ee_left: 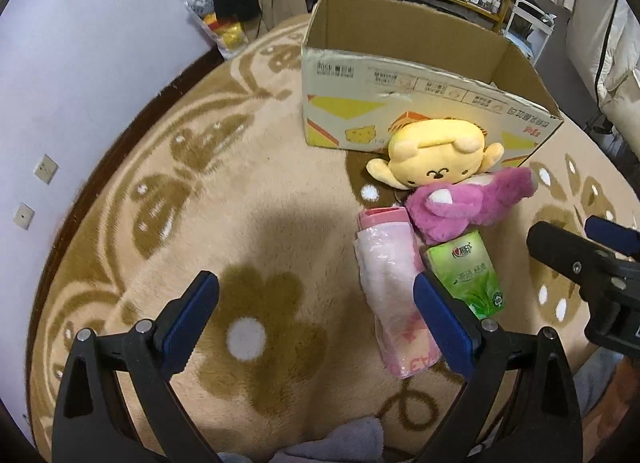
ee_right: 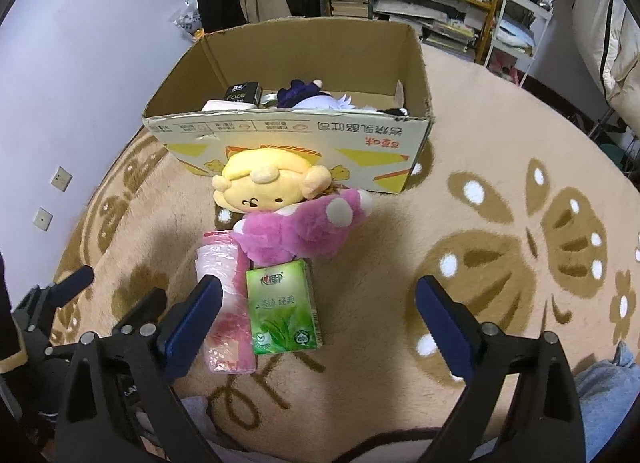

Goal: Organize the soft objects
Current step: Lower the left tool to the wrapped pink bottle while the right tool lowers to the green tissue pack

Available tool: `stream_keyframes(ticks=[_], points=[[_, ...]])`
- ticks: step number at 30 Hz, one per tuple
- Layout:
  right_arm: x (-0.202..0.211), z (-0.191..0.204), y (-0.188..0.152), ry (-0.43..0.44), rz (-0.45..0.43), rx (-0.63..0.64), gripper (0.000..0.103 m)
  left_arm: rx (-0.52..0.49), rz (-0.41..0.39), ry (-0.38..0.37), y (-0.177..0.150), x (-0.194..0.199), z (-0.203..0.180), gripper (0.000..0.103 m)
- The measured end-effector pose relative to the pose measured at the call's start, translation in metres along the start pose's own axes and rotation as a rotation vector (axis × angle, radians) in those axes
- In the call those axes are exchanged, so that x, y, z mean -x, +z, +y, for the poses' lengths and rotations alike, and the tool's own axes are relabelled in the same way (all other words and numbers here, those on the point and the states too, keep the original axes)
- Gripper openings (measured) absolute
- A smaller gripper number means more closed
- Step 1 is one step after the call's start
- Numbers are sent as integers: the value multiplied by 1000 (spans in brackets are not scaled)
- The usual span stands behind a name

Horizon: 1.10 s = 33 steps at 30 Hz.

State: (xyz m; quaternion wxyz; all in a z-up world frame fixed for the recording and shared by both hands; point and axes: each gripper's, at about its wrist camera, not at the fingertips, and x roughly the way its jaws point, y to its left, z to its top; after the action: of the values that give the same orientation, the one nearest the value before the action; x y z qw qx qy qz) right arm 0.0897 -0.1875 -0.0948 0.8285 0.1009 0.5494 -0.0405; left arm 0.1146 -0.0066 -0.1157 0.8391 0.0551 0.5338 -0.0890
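Where a beige rug [ee_right: 400, 247] with brown flowers meets the lilac wall [ee_left: 100, 43], a cardboard box [ee_right: 300, 135] holds a dark tissue pack [ee_right: 243, 92] and a purple-and-white plush [ee_right: 316, 97]. Before it lie a yellow plush [ee_right: 264, 183], pink plush [ee_right: 300, 231], pink roll [ee_right: 224, 303] and green tissue pack [ee_right: 282, 307]. Left tool [ee_left: 316, 319] and right tool [ee_right: 318, 323] are spread, empty; the green pack sits between the right tool's fingers.

"Face" on the black pack [ee_right: 242, 93] in the cardboard box [ee_right: 296, 135]; other print there and on the green tissue pack [ee_right: 282, 311] unreadable.
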Motion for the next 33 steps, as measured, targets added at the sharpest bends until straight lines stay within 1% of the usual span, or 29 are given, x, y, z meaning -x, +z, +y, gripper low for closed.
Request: stream_keyframes(ticks=[5,16,25,33], points=[[-12,1,3,20,27,-7,101,15,20,-5,1,-9,0,97],[-41,2,7,53,102,-33,101,-14,65,-7,3,-28,-9,97],[-57,8,6,56,153,-18,101,-19,92,-10,5,-40,-14,97],[-71,7,5,67,188,-35,101,-43,121,-19,6,-51,-21,97]])
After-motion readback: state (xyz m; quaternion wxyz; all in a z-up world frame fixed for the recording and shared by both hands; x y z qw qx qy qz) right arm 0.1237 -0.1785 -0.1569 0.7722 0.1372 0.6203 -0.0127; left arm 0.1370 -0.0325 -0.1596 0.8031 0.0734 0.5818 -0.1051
